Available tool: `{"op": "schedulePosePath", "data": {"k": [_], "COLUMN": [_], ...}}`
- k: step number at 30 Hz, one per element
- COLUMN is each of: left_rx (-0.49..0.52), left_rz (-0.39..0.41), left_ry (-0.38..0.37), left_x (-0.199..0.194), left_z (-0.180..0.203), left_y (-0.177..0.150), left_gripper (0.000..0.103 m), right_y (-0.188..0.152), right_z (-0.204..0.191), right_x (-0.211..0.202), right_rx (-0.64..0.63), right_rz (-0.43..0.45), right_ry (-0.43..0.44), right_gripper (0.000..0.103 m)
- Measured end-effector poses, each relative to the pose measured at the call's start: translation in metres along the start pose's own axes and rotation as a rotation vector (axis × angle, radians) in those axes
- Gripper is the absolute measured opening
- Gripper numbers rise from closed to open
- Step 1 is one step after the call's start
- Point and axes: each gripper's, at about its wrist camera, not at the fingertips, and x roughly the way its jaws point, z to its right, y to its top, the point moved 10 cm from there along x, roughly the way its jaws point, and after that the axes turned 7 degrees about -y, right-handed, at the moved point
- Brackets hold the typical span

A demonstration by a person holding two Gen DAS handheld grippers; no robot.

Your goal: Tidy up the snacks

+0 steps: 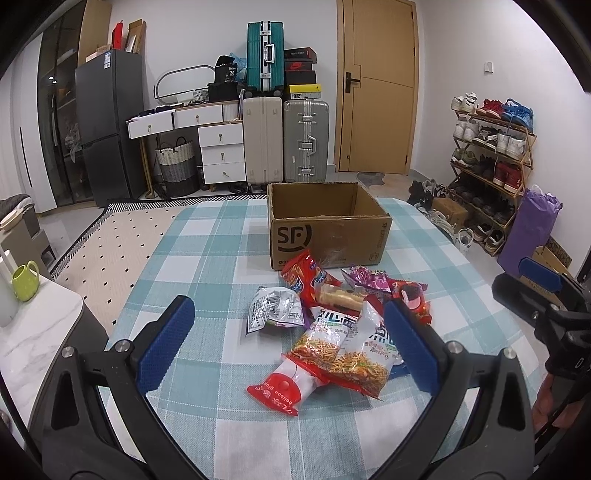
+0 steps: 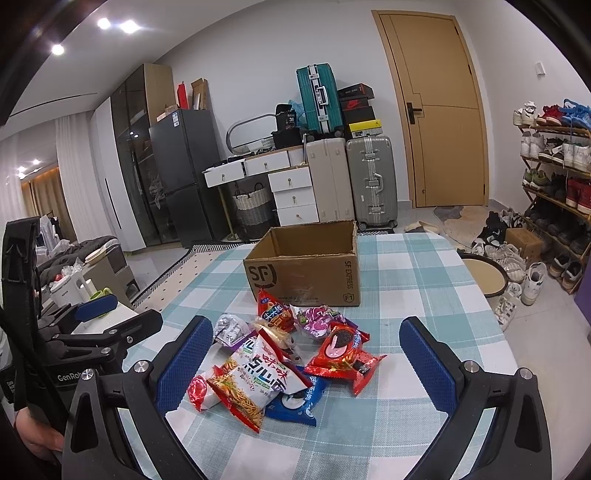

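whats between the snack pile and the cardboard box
Nothing: just bare checked tablecloth separates the snack pile from the cardboard box, seen in the right wrist view; the red packet nearly reaches it.

you have the snack pile (image 1: 332,325) on the table (image 1: 207,236) before you, the cardboard box (image 1: 327,229) just behind it.

Even, bright indoor light falls from ceiling spotlights (image 2: 103,24) glaring at the upper left of the right wrist view. Shadows are soft and faint. Both views bend strongly toward dark, vignetted corners; the centres stay sharp.
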Motion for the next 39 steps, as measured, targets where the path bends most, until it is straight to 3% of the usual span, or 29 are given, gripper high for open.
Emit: {"op": "schedulePosePath", "data": {"k": [22,29,33,39], "left_rx": [0.002,-0.003,-0.033,0.005], "left_rz": [-0.045,-0.112,-0.154,-0.197], "left_ry": [0.014,0.02,-0.025,-0.064], "left_x": [0.022,0.046,0.059,0.077], "left_z": [-0.009,-0.029,-0.04,-0.038], "left_y": [-0.016,-0.043,-0.063,-0.088], "left_gripper": [0.102,0.102,0.102,0.102], "right_y": [-0.009,-0.017,-0.022,-0.032], "right_z": [0.001,-0.001,-0.002,0.0], "right_x": [0.011,0.021,0.029,0.043], "right_rx": [0.013,0.002,0.001,0.01], "right_rz": [-0.02,-0.039,-0.053,-0.083], "right_ry": [-0.002,0.003,0.01,0.016], "right_gripper": [0.103,0.103,0.103,0.103]}}
